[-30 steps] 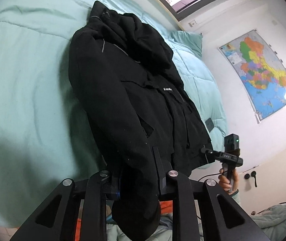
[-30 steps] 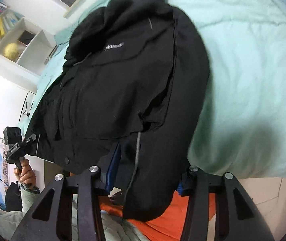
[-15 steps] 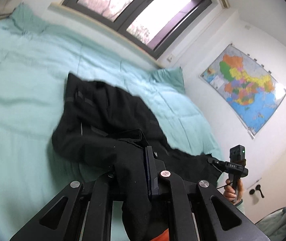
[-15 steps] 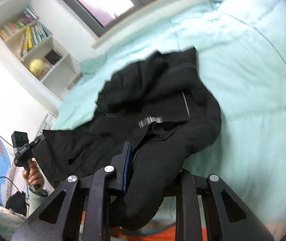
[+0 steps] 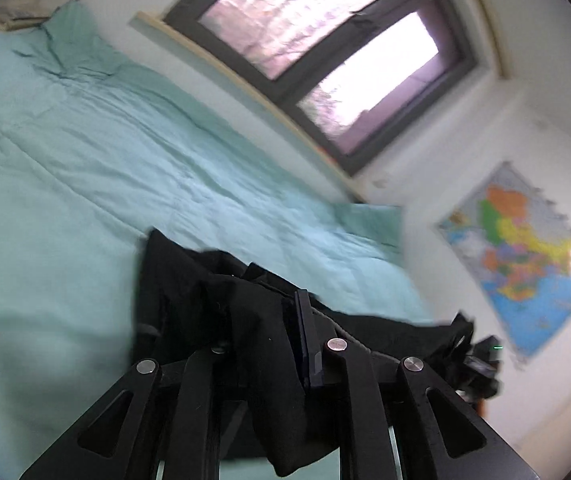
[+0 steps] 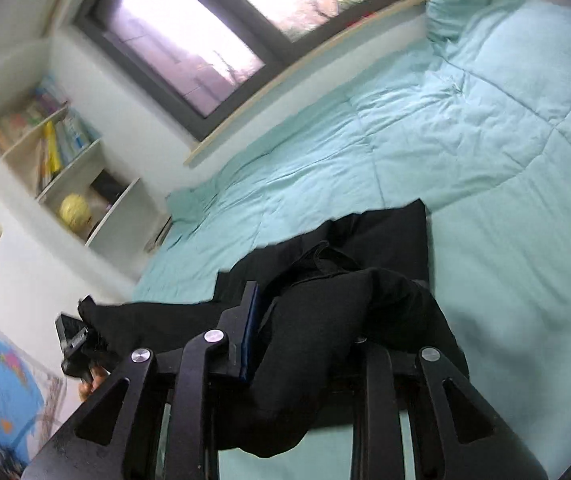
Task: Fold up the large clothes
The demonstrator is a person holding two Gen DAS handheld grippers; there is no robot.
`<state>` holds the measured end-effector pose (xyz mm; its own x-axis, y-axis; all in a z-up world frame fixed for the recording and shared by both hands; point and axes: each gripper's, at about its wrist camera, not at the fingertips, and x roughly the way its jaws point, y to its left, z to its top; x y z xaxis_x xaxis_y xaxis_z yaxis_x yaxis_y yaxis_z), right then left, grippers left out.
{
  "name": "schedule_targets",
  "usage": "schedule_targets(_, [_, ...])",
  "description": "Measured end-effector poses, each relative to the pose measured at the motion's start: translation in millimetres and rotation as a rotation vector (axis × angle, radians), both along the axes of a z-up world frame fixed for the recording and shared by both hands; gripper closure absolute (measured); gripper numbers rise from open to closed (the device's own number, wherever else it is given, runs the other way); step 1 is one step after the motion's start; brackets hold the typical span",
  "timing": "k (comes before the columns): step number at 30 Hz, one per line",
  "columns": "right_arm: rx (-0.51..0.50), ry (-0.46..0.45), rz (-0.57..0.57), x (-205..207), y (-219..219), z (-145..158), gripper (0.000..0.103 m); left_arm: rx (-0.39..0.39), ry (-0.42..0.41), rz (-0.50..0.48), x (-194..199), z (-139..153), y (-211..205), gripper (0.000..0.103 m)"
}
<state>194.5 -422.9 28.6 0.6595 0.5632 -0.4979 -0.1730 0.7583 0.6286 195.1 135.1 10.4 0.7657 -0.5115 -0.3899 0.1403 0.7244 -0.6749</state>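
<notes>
Apparently both claws, left claw (image 5: 263, 332) and right claw (image 6: 305, 316), pinch the bulky black fabric jacket (image 6: 349, 280), stretched sideways between them, its far part on the pale green quilted bed (image 6: 465, 128) ahead.

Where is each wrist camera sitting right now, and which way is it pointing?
Left wrist: rides the left claw, looking along its fingers over the black jacket and teal bed toward the window and wall map; the right claw shows at lower right.
Right wrist: rides the right claw, facing the same window past the bookshelf; the left claw shows at lower left.
Shared: jacket, bed, window, map.
</notes>
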Motion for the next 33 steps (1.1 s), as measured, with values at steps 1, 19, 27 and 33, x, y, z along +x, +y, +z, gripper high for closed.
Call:
schedule_targets(1, [-0.002, 0.02, -0.008, 19, 2, -8, 0.07, 0.027, 0.031, 0.029, 19, -11, -3, 0.086])
schedule_targets(19, [-0.213, 0.234, -0.105, 115, 43, -125, 0.062, 0.257, 0.259, -0.024, 100, -103, -29, 0.084])
schedule_targets(27, [-0.241, 0.065, -0.123, 52, 24, -45, 0.017, 0.177, 0.127, -0.123, 28, -32, 7, 0.056])
schedule_targets(33, [-0.291, 0.037, -0.105, 19, 22, -24, 0.017, 0.226, 0.059, -0.044, -8, -4, 22, 0.027])
